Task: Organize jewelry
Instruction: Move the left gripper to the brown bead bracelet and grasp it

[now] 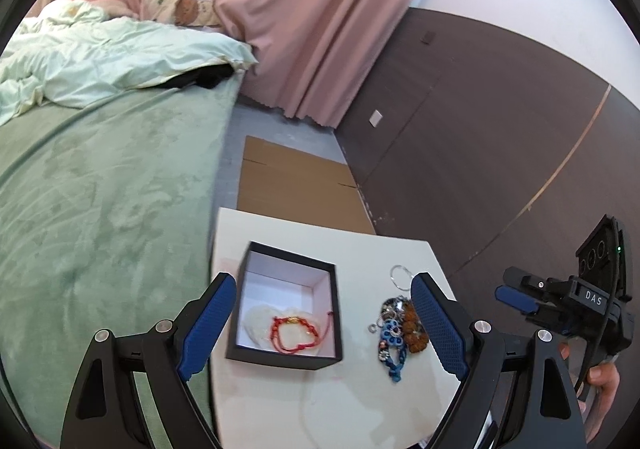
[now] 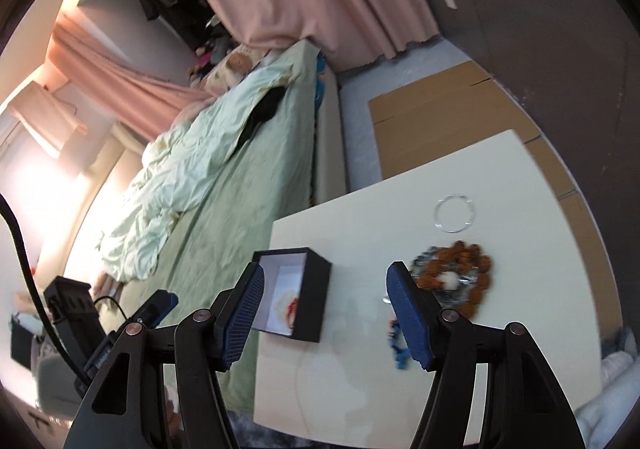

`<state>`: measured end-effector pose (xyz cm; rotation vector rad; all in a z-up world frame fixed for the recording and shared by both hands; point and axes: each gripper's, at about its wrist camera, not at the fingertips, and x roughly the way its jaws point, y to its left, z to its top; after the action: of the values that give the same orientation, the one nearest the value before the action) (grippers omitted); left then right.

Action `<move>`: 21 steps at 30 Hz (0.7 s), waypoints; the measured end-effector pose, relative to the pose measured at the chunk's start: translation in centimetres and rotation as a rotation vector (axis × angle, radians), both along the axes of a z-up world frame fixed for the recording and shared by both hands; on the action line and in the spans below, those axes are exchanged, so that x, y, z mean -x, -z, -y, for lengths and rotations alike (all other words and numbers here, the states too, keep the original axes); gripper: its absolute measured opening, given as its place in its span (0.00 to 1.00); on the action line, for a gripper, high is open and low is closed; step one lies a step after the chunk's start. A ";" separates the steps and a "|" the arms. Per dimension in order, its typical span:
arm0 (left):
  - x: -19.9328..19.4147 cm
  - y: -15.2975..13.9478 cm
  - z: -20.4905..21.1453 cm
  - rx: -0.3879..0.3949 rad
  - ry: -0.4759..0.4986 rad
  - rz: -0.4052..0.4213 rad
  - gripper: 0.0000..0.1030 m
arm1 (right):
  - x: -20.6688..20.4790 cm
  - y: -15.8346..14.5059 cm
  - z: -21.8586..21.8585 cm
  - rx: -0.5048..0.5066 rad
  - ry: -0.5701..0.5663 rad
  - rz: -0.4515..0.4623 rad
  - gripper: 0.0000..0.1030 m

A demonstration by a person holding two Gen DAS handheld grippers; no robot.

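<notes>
On the white tabletop (image 1: 280, 401) stands a black box (image 1: 285, 353) with a white lining, its top open. Inside it lie a red cord bracelet (image 1: 298, 333) and a pale heart-shaped piece (image 1: 260, 323) under it. To the right of the box, apart from it, sits a heap of jewelry (image 1: 394, 333): a blue braided piece, a brown beaded bracelet (image 2: 460, 271) and some silvery bits tangled together. A thin clear ring (image 2: 455, 212) lies alone just beyond the heap. The left tongs (image 1: 324, 323) are spread wide above the tabletop, the box between the blue pads and nothing pinched. The right tongs (image 2: 326, 319) are also spread and hold nothing, hovering over the space between box and heap. A green bed (image 1: 100, 201) flanks the tabletop, with pink curtains (image 1: 320, 29) behind.
</notes>
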<state>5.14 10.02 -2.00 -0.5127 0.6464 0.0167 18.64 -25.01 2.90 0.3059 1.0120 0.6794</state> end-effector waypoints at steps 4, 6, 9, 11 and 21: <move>-0.7 -0.1 2.0 -0.024 0.043 0.003 0.87 | 0.2 0.5 2.4 -0.004 0.036 -0.018 0.63; -1.1 0.0 3.1 -0.035 0.069 -0.002 0.87 | 0.1 0.8 3.3 -0.004 0.053 -0.029 0.63; -1.7 0.2 4.8 -0.057 0.108 -0.009 0.87 | 0.2 1.6 4.8 -0.006 0.086 -0.050 0.63; -2.2 0.3 5.9 -0.070 0.131 -0.018 0.87 | 0.2 2.1 5.6 -0.017 0.111 -0.073 0.63; -5.1 1.9 11.1 -0.081 0.229 -0.074 0.72 | 0.0 4.9 9.4 -0.063 0.241 -0.191 0.63</move>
<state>10.23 -1.06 -3.87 -0.3589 0.7706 -0.1545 18.64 -34.44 -1.99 0.5463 1.1148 0.4700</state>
